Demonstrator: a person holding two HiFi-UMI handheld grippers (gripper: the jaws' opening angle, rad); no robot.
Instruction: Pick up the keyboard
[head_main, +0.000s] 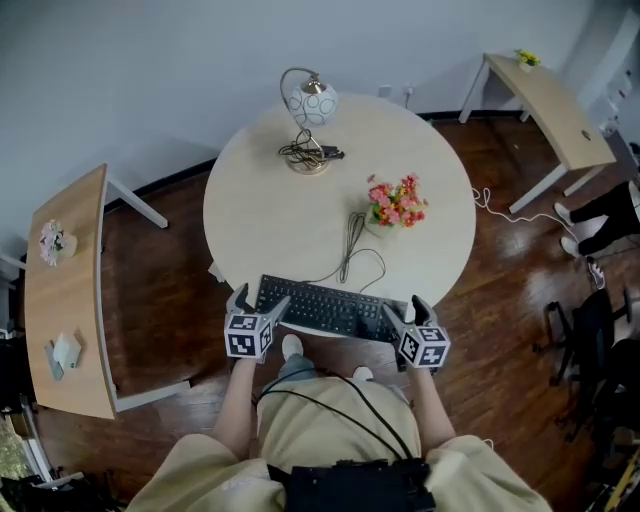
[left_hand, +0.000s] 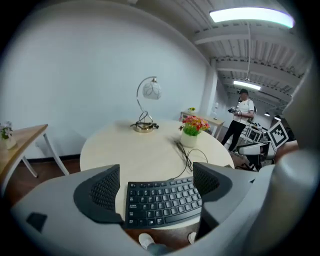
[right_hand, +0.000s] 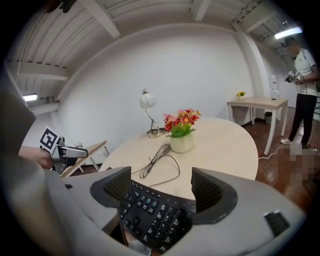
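Black flat plastic keyboard lies at the near rim of the round pale wooden worktop, long side towards the person, and its front edge looks level with the rim or slightly over it

Left claw is at the keyboard's left end with its jaws wide apart, and nothing is gripped. In the left gripper view the keys show between the jaws, pads not pressing on them. Right claw is at the right end, also spread wide and empty. Can't tell whether either claw touches the keyboard casing

Thin black cable runs in loops from the back of the keyboard up the worktop and passes just beside the small white pot of pink and red flowers. White globe desk lamp on a brass base is well apart at the far side

Risks, as judgement:
- keyboard is thin and low, so the jaws may close on key tops and slip instead of catching the ends
- a nudge towards the person could slide it off the rim, since it sits right at the edge
- if one claw closes or lifts first, the keyboard tilts and may twist out of the other
- a fast lift pulls the cable taut, which could drag or tip the flower pot
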